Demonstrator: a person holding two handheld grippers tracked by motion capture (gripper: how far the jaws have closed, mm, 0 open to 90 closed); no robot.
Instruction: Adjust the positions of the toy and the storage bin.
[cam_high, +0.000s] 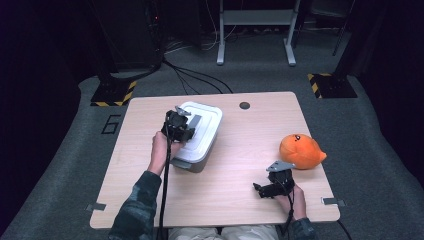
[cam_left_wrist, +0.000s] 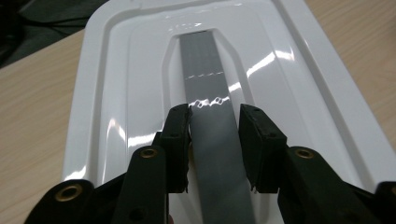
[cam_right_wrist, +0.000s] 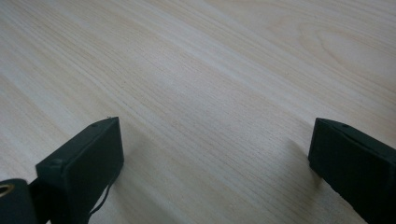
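Lidded box (cam_high: 200, 135) on the table (cam_high: 150, 190), left of centre, its white lid (cam_left_wrist: 116, 93) seated on a grey base. The lid is glossy moulded plastic, judged light, stiff and slippery; a hard squeeze on its thin skin is likely to flex it. A grey handle (cam_left_wrist: 210, 107) is set along the middle of a sunken well in the lid, and this raised bar is judged the proper place to take hold, since the smooth rim offers the pads little purchase. In the left gripper view the left gripper (cam_left_wrist: 214, 122) is seen with one jaw on each side of the handle, the gap between them narrowed to the width of the bar; the left pad is touching its edge and the right pad is at or just beside the other edge, so the handle is taken as gripped. A straight lift is judged best, as any tilt could let the bar slide between the pads. In the high view the left gripper (cam_high: 176, 125) is set over the near-left part of the lid. The right gripper (cam_right_wrist: 212, 154) is held wide open with nothing between its jaws, low over bare table, well apart from the box; an orange plush toy (cam_high: 301, 151) lies just beyond it, near the right edge
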